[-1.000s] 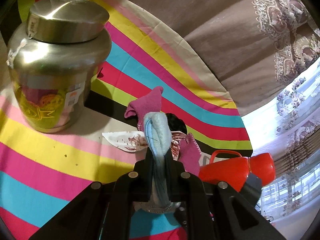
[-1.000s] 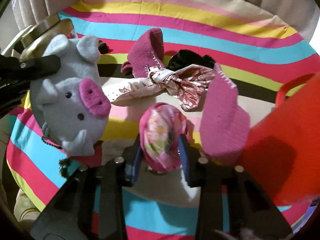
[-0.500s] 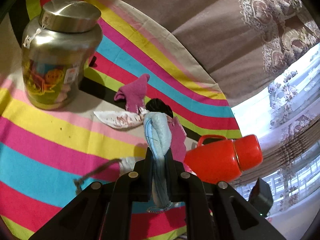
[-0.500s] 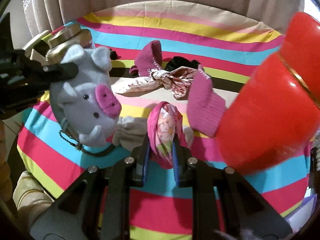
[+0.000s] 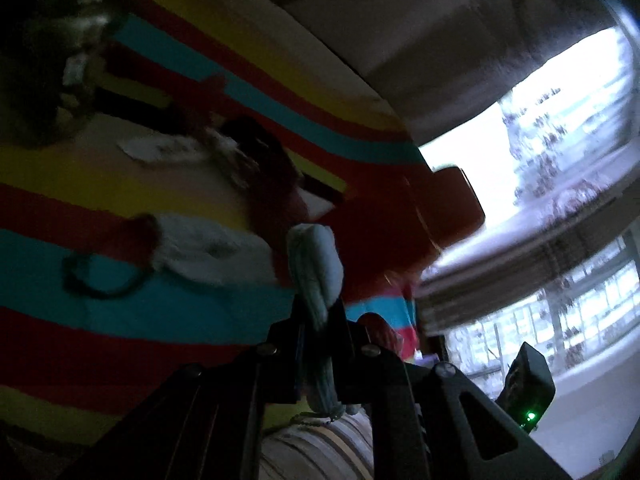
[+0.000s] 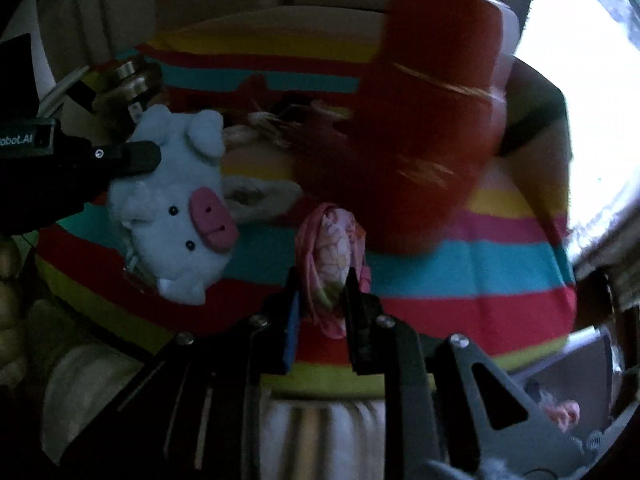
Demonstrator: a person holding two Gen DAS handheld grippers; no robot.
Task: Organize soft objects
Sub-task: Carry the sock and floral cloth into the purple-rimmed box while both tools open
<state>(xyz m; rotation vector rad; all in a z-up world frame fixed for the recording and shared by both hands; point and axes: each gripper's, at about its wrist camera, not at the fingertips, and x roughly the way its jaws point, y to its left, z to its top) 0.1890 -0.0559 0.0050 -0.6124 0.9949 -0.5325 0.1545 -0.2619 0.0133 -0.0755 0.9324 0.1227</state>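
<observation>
My left gripper is shut on the pale grey plush pig, held above the near edge of the striped tablecloth. In the right wrist view the pig hangs from the left gripper by its head, snout toward me. My right gripper is shut on a pink floral cloth bundle. On the cloth lie a white mitten-like piece with a dark cord, a patterned scarf and magenta socks. Both views are dark and blurred.
A red thermos jug stands on the right of the table, close behind the floral bundle. A metal tin sits at the far left. Curtains and a bright window lie beyond. Another pink item lies low right.
Both grippers have pulled back toward the table's near edge and risen a little, each still carrying its item. The tin has slid away to the far left, and the views have darkened.
</observation>
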